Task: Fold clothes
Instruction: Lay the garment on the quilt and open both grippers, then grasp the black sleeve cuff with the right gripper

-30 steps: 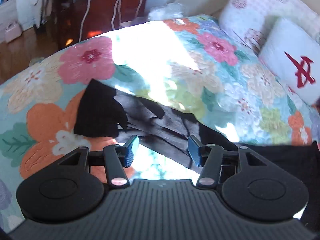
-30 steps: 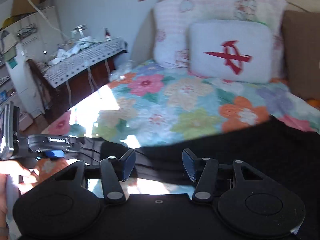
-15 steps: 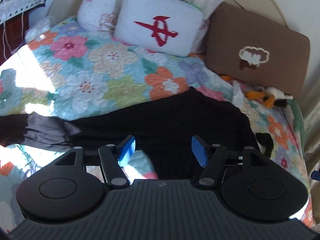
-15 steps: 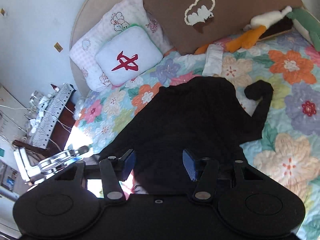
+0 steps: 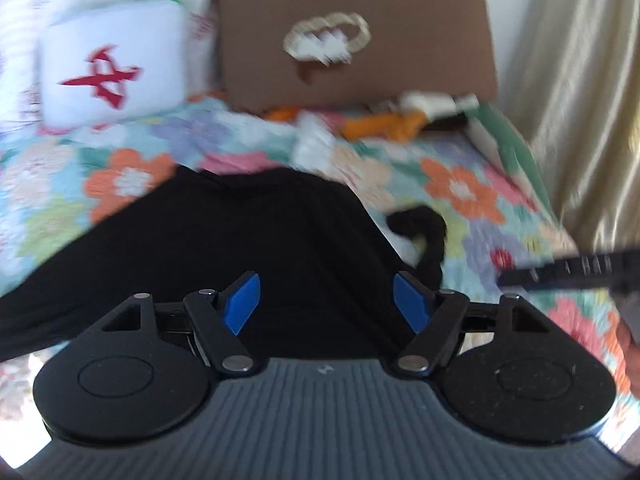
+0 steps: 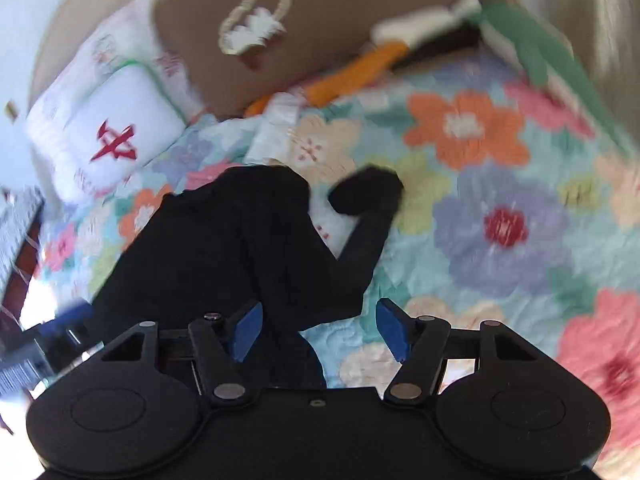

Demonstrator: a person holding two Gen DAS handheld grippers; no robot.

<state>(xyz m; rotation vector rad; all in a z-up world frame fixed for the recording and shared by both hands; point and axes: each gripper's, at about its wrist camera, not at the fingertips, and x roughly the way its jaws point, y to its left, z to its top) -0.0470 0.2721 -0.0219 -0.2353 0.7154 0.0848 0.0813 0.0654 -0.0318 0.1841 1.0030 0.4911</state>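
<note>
Left wrist view: black garment (image 5: 248,236) limp across floral quilt (image 5: 460,192) at frame centre, soft, light, best pinched at hem or sleeve; left gripper (image 5: 326,304) and right gripper (image 6: 318,328) just widening, clamping nothing.

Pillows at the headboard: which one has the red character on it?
The small white pillow, leftmost in front. The brown pillow beside it bears a cream cloud outline instead.

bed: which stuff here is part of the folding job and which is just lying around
Part of the job: black garment, left gripper, right gripper.

Just lying about: white pillow with red mark, brown cushion, orange plush toy, curtain.
</note>
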